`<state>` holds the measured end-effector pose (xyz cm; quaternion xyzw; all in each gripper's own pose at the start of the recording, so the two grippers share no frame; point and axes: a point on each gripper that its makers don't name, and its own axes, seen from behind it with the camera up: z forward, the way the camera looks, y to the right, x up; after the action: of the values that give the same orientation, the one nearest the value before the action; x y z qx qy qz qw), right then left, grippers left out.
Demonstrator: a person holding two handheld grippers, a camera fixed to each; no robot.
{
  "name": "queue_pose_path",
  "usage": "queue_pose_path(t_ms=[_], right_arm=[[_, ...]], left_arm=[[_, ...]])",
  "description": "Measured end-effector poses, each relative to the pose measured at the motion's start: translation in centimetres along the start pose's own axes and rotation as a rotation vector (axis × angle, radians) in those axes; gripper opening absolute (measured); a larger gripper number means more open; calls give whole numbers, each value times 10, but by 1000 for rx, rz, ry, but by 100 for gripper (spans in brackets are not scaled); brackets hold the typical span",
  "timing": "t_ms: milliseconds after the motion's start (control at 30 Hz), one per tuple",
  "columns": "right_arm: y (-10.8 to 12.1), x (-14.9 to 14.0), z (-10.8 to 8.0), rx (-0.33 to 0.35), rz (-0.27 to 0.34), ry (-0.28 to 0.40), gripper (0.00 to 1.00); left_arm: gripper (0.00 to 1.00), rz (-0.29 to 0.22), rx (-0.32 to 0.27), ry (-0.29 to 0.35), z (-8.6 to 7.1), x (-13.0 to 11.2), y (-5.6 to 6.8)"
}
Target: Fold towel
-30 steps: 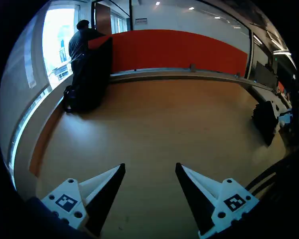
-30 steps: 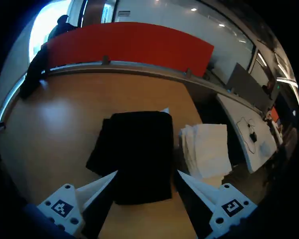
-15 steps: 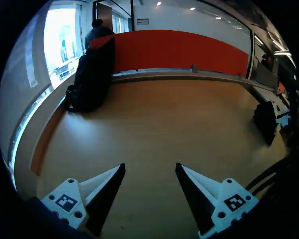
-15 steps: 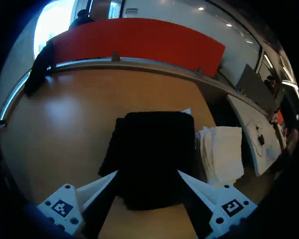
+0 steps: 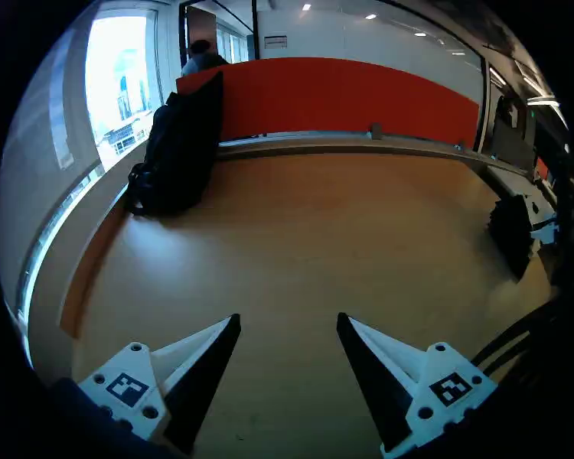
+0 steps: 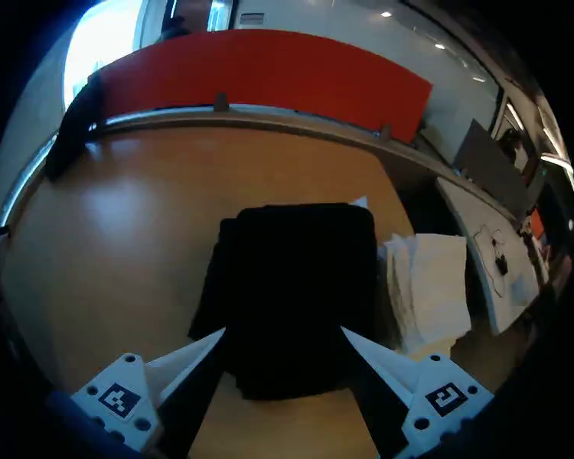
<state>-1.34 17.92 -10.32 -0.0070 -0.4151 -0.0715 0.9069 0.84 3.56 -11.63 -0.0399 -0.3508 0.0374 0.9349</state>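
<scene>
A folded black towel (image 6: 295,294) lies on the wooden table (image 6: 126,245) straight ahead in the right gripper view. My right gripper (image 6: 283,348) hangs open over its near edge, fingers apart and not touching the cloth. A stack of white towels (image 6: 432,291) sits right beside the black one. In the left gripper view my left gripper (image 5: 287,336) is open over bare wood (image 5: 302,229), holding nothing. The black towel (image 5: 513,229) shows there at the far right table edge.
A black backpack (image 5: 176,149) stands at the far left of the table against an orange divider (image 5: 340,96). A person (image 5: 203,53) is behind the divider near the window. A white desk with cables (image 6: 490,260) lies beyond the table's right edge.
The right gripper view shifted left at first, so the towels slid right in the frame, then it held nearly still. The left gripper stayed put. The person behind the divider walked to the right.
</scene>
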Motion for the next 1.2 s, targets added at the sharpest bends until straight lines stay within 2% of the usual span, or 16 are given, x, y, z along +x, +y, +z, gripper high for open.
queue_pose_path(t_ms=[200,600,933,1200], right_arm=[[-8,25,-10,2,15,69,95],[-45,81,-28,24,38,241,96],[-107,157,-65,115,97,467,95],[-149,192,-77,162,144,560,96]], left_arm=[[93,4,0,7,0,3,-3],[93,7,0,58,4,26,-10],[93,2,2,165,7,71,-19],[93,-12,6,257,12,111,-26]])
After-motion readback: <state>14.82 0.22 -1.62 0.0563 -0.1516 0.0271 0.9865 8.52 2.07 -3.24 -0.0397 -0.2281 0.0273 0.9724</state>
